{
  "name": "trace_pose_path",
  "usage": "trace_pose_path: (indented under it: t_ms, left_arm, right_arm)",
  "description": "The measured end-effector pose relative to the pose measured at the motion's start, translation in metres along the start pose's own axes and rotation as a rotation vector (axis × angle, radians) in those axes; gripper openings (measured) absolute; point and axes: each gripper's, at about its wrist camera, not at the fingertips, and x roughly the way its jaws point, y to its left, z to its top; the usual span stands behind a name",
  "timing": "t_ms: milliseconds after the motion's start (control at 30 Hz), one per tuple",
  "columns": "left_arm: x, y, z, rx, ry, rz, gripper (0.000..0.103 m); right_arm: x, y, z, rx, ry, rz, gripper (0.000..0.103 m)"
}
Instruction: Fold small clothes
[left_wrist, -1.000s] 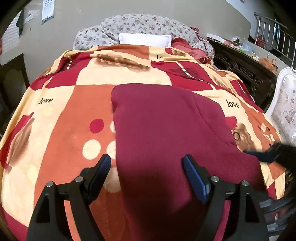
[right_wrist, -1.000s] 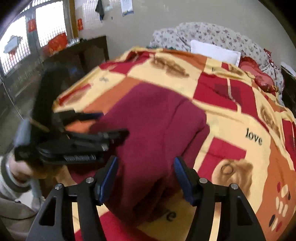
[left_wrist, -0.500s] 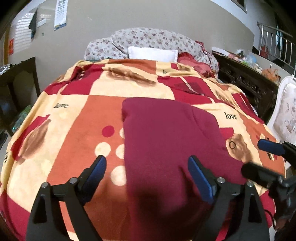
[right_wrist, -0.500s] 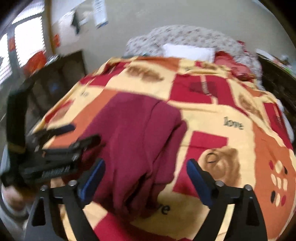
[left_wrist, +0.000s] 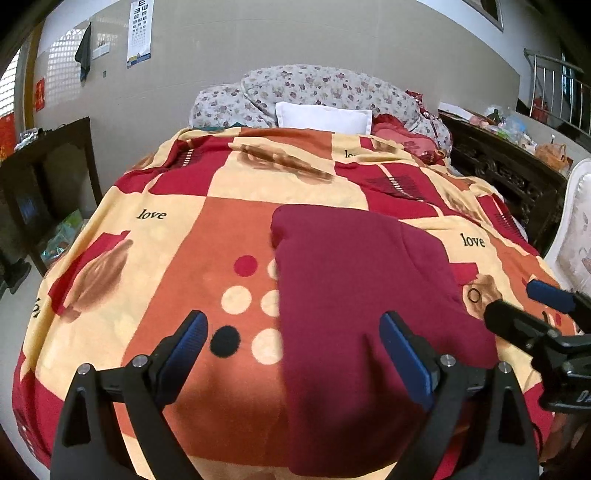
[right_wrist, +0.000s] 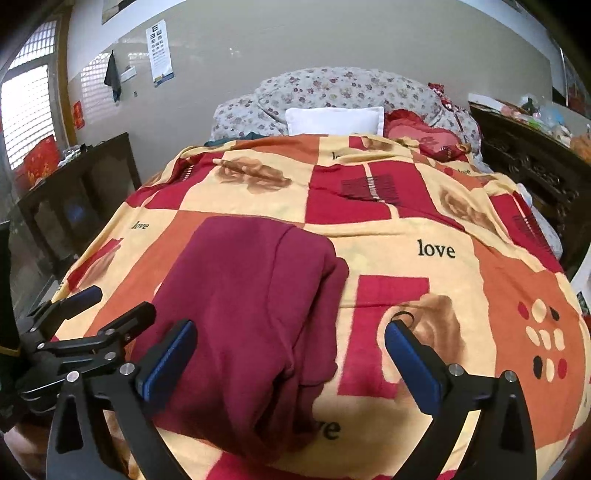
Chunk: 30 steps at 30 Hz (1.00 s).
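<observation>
A dark red garment (left_wrist: 365, 295) lies folded lengthwise on the patterned blanket (left_wrist: 177, 266) of the bed. It also shows in the right wrist view (right_wrist: 251, 302). My left gripper (left_wrist: 293, 350) is open and empty, held above the garment's near left edge. My right gripper (right_wrist: 290, 362) is open and empty, above the garment's near right edge. The right gripper also shows at the right edge of the left wrist view (left_wrist: 532, 314). The left gripper shows at the left of the right wrist view (right_wrist: 96, 310).
A white pillow (left_wrist: 323, 118) and a flowered quilt (left_wrist: 317, 88) lie at the head of the bed. Dark wooden furniture stands on the left (left_wrist: 44, 177) and on the right (left_wrist: 506, 170). A white chair (left_wrist: 576, 221) stands at the right.
Both grippers have pulled back and up from the garment and opened wider. The right wrist view has swung to face the head of the bed. The garment lies as before.
</observation>
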Motion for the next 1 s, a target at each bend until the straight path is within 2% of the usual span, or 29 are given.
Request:
trace_pose_path:
  t_ms: [1000]
  left_arm:
    - [0.003, 0.000, -0.003, 0.009, 0.005, 0.019, 0.094]
  right_arm:
    - [0.017, 0.000, -0.003, 0.028, 0.040, 0.012, 0.103]
